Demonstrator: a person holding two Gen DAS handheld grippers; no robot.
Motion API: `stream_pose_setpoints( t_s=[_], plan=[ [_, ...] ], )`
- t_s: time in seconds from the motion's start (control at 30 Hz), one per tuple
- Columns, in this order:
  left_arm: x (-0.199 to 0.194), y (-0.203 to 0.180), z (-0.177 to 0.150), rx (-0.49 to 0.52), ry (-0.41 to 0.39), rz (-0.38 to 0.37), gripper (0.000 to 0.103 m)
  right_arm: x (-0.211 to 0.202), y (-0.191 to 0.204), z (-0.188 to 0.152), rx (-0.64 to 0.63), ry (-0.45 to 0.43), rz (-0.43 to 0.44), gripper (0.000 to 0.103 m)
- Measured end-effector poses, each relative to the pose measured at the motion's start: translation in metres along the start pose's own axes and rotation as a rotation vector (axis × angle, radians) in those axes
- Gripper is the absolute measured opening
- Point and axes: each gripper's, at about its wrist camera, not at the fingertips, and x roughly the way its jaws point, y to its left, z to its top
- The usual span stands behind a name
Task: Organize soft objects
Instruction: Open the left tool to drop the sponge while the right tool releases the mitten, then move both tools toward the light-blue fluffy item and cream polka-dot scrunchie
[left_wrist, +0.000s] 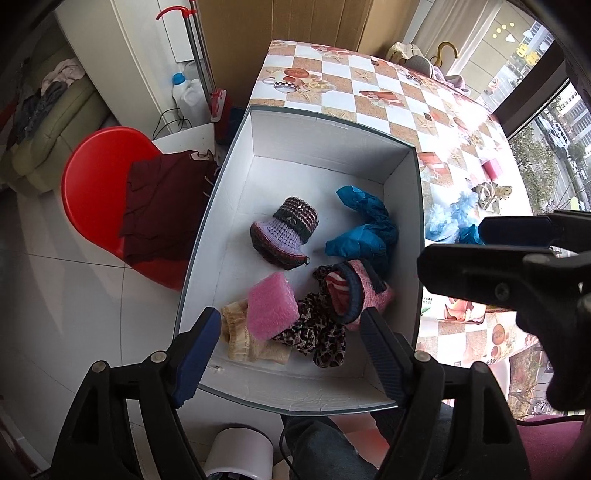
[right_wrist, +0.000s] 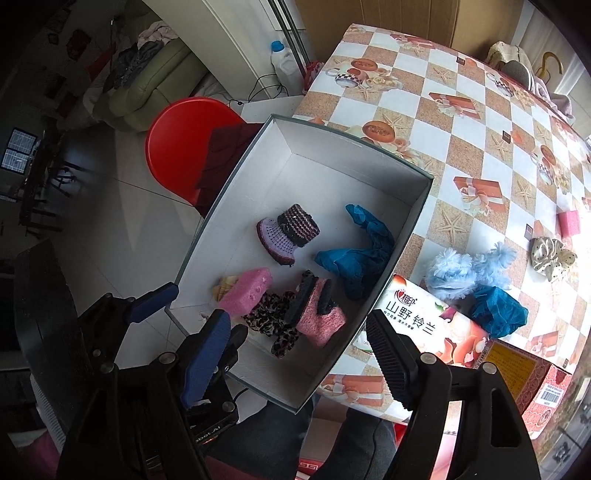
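Note:
A white open box (left_wrist: 325, 136) (right_wrist: 354, 147) sits at the table's near left edge. Inside lie a knitted purple bootie (left_wrist: 286, 230) (right_wrist: 288, 232), a blue shoe cover (left_wrist: 364, 229) (right_wrist: 360, 254), a pink sponge (left_wrist: 271, 308) (right_wrist: 245, 291), a pink sock (left_wrist: 360, 295) (right_wrist: 319, 314), a leopard scrunchie (left_wrist: 317, 334) (right_wrist: 273, 319) and a beige cloth (left_wrist: 240, 339). My left gripper (left_wrist: 291, 356) is open and empty above the box's near end. My right gripper (right_wrist: 295, 356) is open and empty over the box's near right rim. On the table remain a fluffy blue item (right_wrist: 465, 271), a teal shoe cover (right_wrist: 498, 312), a cream scrunchie (right_wrist: 552, 256) and a pink sponge (right_wrist: 569, 223).
A tissue pack (right_wrist: 432, 325) and a red carton (right_wrist: 532, 380) lie right of the box. A red chair (left_wrist: 99, 192) with dark red cloth (left_wrist: 162, 206) stands left of the table. The checkered tablecloth (right_wrist: 461, 122) extends behind. My right gripper shows in the left wrist view (left_wrist: 517, 266).

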Motion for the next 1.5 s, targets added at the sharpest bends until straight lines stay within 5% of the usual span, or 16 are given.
stream_pose_setpoints(
  t_s=[0.07, 0.13, 0.37, 0.6, 0.83, 1.0, 1.33, 1.5],
  plan=[
    [-0.004, 0.001, 0.002, -0.016, -0.020, -0.018, 0.092, 0.000, -0.003, 0.000, 0.011, 0.002, -0.014, 0.080],
    [-0.008, 0.002, 0.005, -0.027, -0.046, -0.021, 0.103, -0.001, -0.008, -0.001, 0.022, 0.005, -0.034, 0.103],
    [-0.022, -0.017, 0.030, 0.015, -0.099, -0.114, 0.103, -0.017, -0.052, -0.009, 0.153, -0.004, 0.012, 0.103],
    [-0.022, -0.080, 0.065, 0.166, -0.082, -0.143, 0.103, -0.074, -0.145, -0.020, 0.393, -0.117, 0.027, 0.103],
    [0.010, -0.174, 0.104, 0.369, -0.008, -0.157, 0.103, -0.122, -0.249, -0.060, 0.628, -0.217, 0.006, 0.103],
    [0.066, -0.233, 0.122, 0.646, 0.070, -0.039, 0.103, -0.126, -0.303, -0.092, 0.757, -0.225, 0.011, 0.103],
    [0.165, -0.285, 0.125, 0.978, 0.354, 0.067, 0.103, -0.103, -0.358, -0.127, 0.852, -0.169, 0.033, 0.103],
    [0.195, -0.293, 0.120, 1.042, 0.434, 0.128, 0.103, -0.096, -0.375, -0.123, 0.857, -0.149, 0.039, 0.103]
  ],
)
